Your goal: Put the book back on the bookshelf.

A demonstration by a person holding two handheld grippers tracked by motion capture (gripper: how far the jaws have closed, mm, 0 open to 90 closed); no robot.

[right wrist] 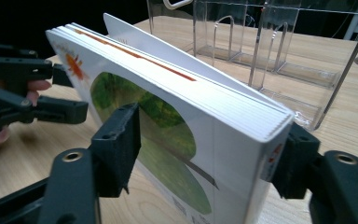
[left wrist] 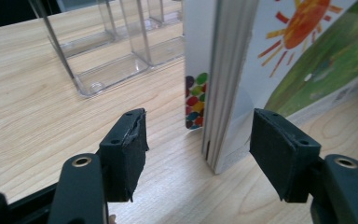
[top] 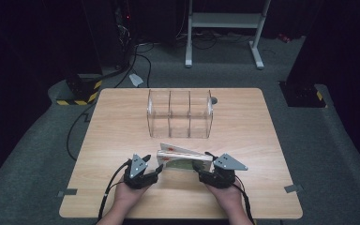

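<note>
A picture book point(top: 185, 159) stands on its long edge on the wooden table point(top: 117, 140), with one white cover fanned away toward the back. My right gripper point(top: 201, 161) is at its right end. In the right gripper view the pads of this gripper point(right wrist: 205, 154) meet the sun-and-meadow cover point(right wrist: 168, 116) and the spine corner. My left gripper point(top: 153, 164) straddles the left end. In the left gripper view the page edges point(left wrist: 223, 93) stand between its pads point(left wrist: 203, 151) with a gap on each side. The left gripper point(right wrist: 67, 91) also appears beyond the book in the right gripper view.
A clear plastic organizer point(top: 180, 115) with three upright compartments stands just behind the book, near the table's middle; its walls point(left wrist: 107, 60) are close in the left gripper view and also in the right gripper view point(right wrist: 270, 51). A white frame stand point(top: 225, 28) is on the floor beyond.
</note>
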